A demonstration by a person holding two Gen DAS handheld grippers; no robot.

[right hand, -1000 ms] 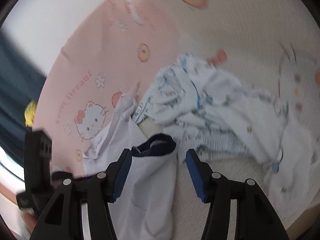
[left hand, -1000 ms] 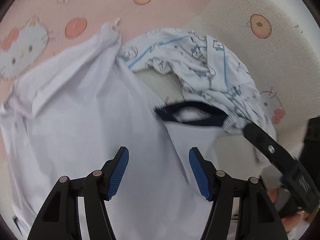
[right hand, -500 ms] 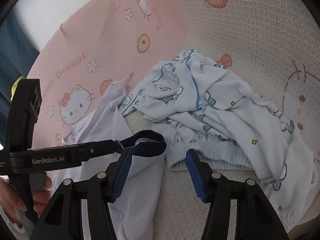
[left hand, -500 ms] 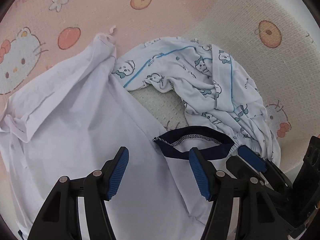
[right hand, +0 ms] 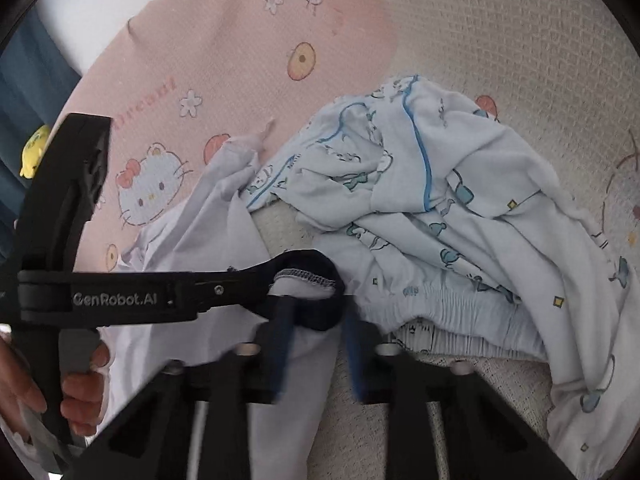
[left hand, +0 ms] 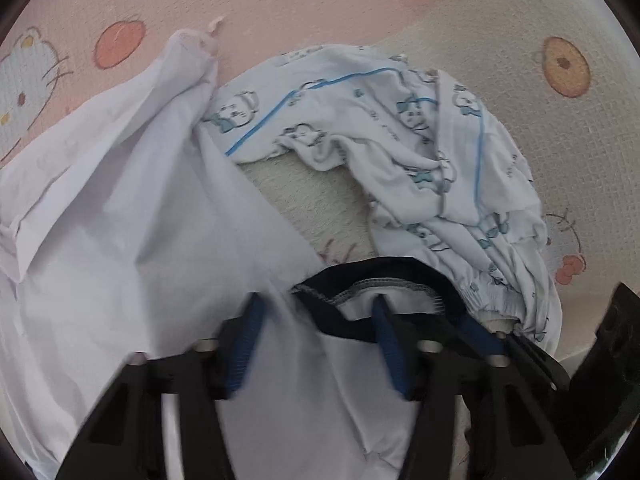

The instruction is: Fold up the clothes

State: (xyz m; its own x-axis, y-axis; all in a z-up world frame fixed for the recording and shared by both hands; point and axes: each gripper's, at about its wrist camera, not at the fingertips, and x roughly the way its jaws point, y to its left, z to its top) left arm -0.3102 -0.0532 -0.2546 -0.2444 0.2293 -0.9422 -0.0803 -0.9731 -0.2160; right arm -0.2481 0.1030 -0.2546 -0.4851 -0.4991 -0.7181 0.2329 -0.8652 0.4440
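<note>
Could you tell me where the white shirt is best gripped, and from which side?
Grip the shirt by its navy neckband, one end each side, coming down from the near side: the band stands up as an open loop, and the pyjamas crowd its far right edge.

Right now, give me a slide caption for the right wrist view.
Both grippers closing on the navy collar of a white T-shirt, printed pajamas heaped beside it on a cartoon-cat blanket.
</note>
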